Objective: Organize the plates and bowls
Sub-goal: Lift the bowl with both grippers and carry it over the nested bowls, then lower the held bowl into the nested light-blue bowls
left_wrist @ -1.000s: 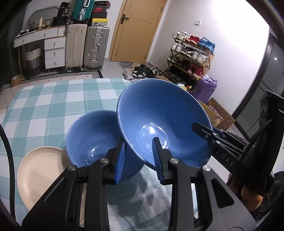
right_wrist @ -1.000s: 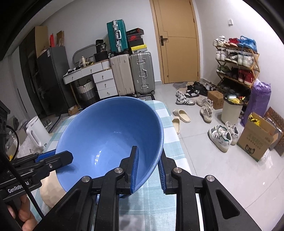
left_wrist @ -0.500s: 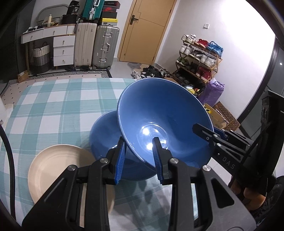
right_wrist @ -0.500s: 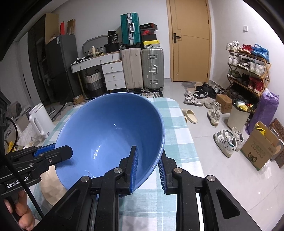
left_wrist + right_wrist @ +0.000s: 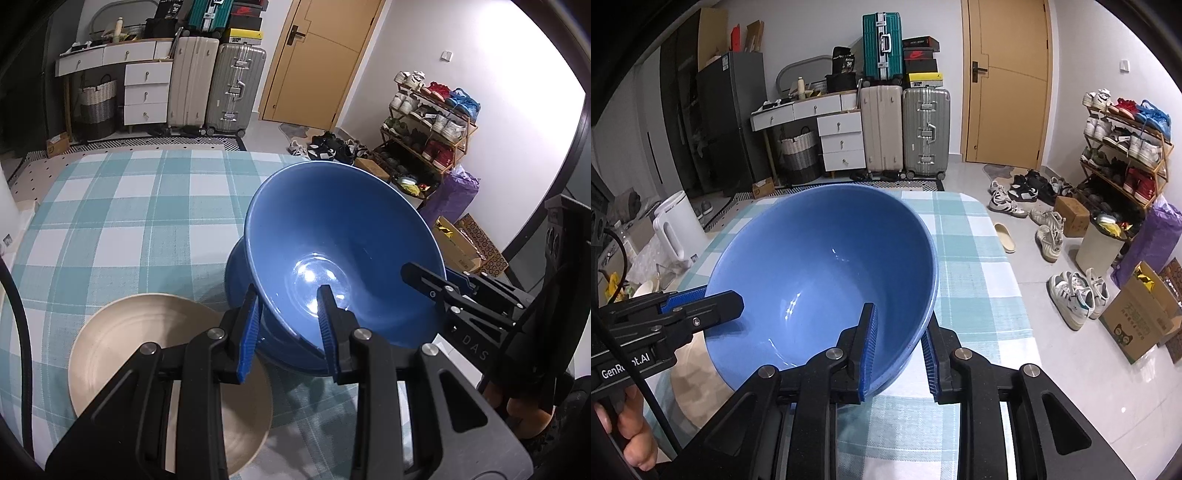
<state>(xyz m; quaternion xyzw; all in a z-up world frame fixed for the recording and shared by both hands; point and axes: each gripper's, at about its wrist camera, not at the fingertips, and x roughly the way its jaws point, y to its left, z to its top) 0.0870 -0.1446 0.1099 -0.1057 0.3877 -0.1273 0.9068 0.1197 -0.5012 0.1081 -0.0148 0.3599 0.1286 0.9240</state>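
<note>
A large blue bowl [image 5: 343, 236] [image 5: 820, 266] hangs tilted over the checked tablecloth [image 5: 122, 221], held at two sides of its rim. My left gripper [image 5: 290, 306] is shut on the near rim, one pad inside and one outside. My right gripper [image 5: 897, 332] is shut on the rim's other side and also shows in the left wrist view [image 5: 424, 273]. Under the held bowl a second blue bowl [image 5: 236, 273] stands on the cloth, mostly hidden. A beige plate [image 5: 147, 354] [image 5: 690, 376] lies beside it to the left.
The table's right edge [image 5: 1008, 258] drops to a tiled floor with shoes, a cardboard box [image 5: 1137, 321] and a bin. A white kettle [image 5: 676, 229] stands off the table's left side. Suitcases and drawers stand beyond the far end.
Both grippers have carried the held bowl sideways and slightly down over the second bowl, which now shows only as a sliver. The beige plate sits closer beneath the left gripper.
</note>
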